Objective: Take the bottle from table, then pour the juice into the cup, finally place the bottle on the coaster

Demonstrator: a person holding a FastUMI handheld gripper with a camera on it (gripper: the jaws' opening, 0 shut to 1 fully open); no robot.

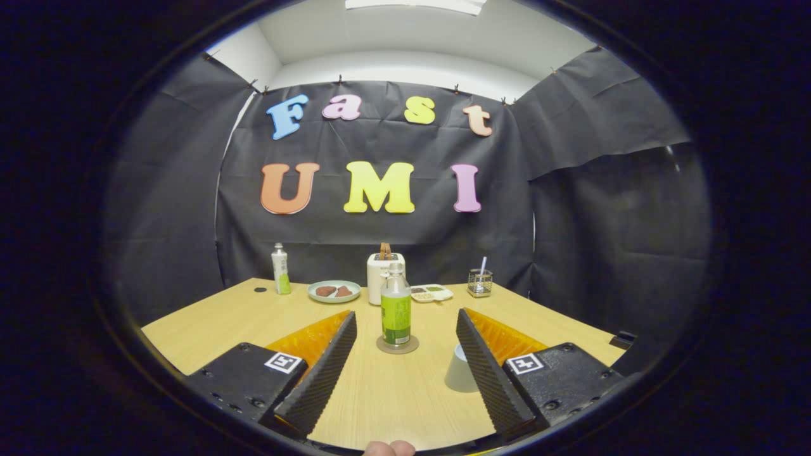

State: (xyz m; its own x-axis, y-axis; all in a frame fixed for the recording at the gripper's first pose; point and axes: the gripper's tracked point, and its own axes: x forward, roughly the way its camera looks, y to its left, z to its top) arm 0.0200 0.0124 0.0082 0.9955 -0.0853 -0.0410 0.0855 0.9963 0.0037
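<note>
We look along the gripper point(405, 335) across a pale wooden tabletop point(209, 329). Its two fingers point(329, 364) are spread wide and hold nothing; bare wood lies between them.

Just ahead of the fingertips, roughly centred in the gap, we see the bottle point(396, 305) standing upright. It is clear with a green label, and it rests on a round coaster point(397, 345) whose rim shows all around its base. The bottle is apart from both fingers.

The cup point(459, 370) sits on the tabletop close against the inner side of the right finger, which hides part of it. It is a pale, tapered thing, narrower at the top; we cannot tell whether it touches the finger, or whether it stands mouth up or mouth down.

Beyond the bottle, toward the far edge of the tabletop, we see a white toaster point(382, 269) with something brown sticking out of its top, directly behind the bottle. To its left lies a plate point(334, 291) with brown pieces on it, and further left a second, white and green bottle point(280, 269) stands upright. To the toaster's right are a shallow divided tray point(431, 292) and a small wire holder point(479, 282) with a thin stick in it.

A fingertip point(389, 448) of a person shows below the gripper.
</note>
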